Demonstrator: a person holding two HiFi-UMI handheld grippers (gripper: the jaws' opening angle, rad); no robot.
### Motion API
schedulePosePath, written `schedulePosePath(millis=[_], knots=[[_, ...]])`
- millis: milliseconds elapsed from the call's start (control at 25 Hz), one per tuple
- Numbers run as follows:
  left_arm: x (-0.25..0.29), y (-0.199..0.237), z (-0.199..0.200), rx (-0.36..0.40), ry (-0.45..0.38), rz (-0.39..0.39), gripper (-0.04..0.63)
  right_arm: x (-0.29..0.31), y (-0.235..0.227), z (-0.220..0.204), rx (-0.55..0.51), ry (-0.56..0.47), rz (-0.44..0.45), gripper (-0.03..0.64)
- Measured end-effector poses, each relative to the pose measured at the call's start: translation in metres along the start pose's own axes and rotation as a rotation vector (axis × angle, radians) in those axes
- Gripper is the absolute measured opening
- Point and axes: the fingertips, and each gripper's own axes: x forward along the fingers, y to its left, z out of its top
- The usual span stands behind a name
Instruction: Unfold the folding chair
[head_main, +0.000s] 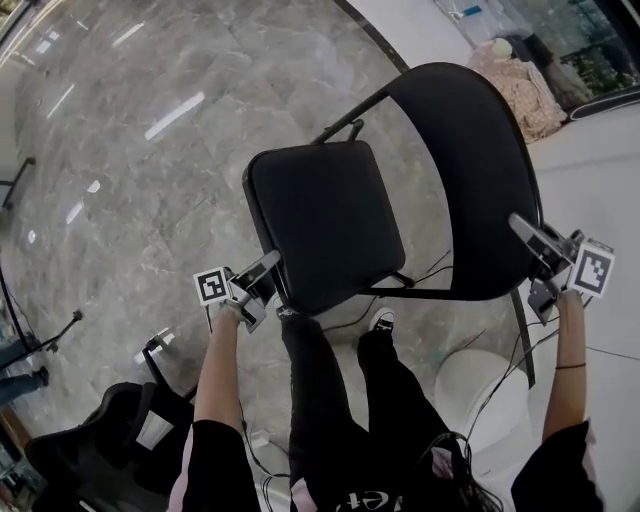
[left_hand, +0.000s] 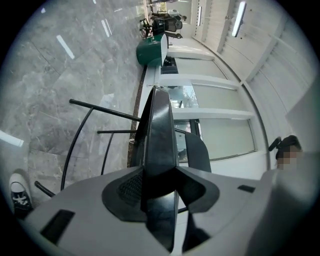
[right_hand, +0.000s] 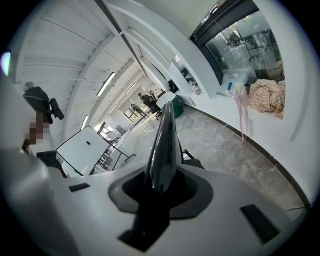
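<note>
Under the left gripper (head_main: 265, 282) and the right gripper (head_main: 530, 250), a grey shiny stone floor (head_main: 150, 130) is seen. Between the two grippers, a black folding chair with thin metal tubes (head_main: 360, 245) is seen opened out, with its seat lying flat and its back standing off to one side.

The black curved backrest (head_main: 460, 170) is on the right gripper's side. Its outer edge is pinched by that gripper, and the jaws are pressed close on it. The black padded square seat (head_main: 325, 225) is just ahead of the left gripper. Its near corner is pinched by that gripper, and the jaws are squeezed tight on the thin edge. In the left gripper view the seat is seen edge-on, straight ahead of the jaws, with the backrest just behind it.

Behind the left gripper and lower down, a black office chair (head_main: 100, 440) is seen. Below the right gripper, a white round thing (head_main: 480, 395) is set on the floor. Between the grippers, under the seat's near edge, a black and white shoe (head_main: 381, 320) is planted on the floor.
</note>
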Motion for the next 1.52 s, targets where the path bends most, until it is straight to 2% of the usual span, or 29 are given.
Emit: schedulePosePath(millis=[80,240,400,520,680,800,880,1080,1160,1320,1400,1480,1520], knots=[[0.002,0.006,0.001,0.002,-0.030,0.013,0.160,-0.003,-0.015,0.000,0.000,0.011,0.019,0.101],[0.005,0.018,0.005,0.014,-0.079,-0.012,0.161,-0.003,-0.039,0.006,-0.030,0.019,0.025,0.098],[-0.010,0.048,0.012,-0.008,-0.149,-0.018,0.168,0.004,-0.077,-0.003,0.051,-0.012,0.041,0.091],[-0.025,0.073,0.018,-0.017,-0.209,-0.017,0.174,0.011,-0.096,-0.014,0.066,0.006,0.030,0.091],[-0.057,0.105,0.028,-0.015,-0.316,-0.011,0.183,0.030,-0.090,-0.029,0.059,0.011,0.078,0.092],[-0.069,0.119,0.031,0.000,-0.346,-0.009,0.189,0.037,-0.073,-0.034,0.011,0.022,0.103,0.092],[-0.080,0.132,0.031,0.007,-0.391,0.035,0.199,0.048,-0.056,-0.040,-0.027,0.051,0.111,0.099],[-0.125,0.176,0.032,0.074,-0.602,0.214,0.221,0.086,0.001,-0.064,-0.131,0.119,0.118,0.120],[-0.135,0.186,0.032,0.089,-0.640,0.252,0.227,0.092,0.008,-0.067,-0.141,0.115,0.102,0.126],[-0.130,0.182,0.034,0.076,-0.583,0.178,0.227,0.087,0.006,-0.061,-0.080,0.029,0.079,0.121],[-0.136,0.188,0.031,0.091,-0.537,0.245,0.227,0.086,0.004,-0.060,-0.064,0.006,0.064,0.121],[-0.145,0.187,0.035,0.230,-0.445,0.326,0.227,0.087,0.001,-0.062,-0.078,0.008,0.021,0.126],[-0.147,0.181,0.039,0.308,-0.395,0.338,0.227,0.087,0.000,-0.063,-0.101,0.023,-0.011,0.141]])
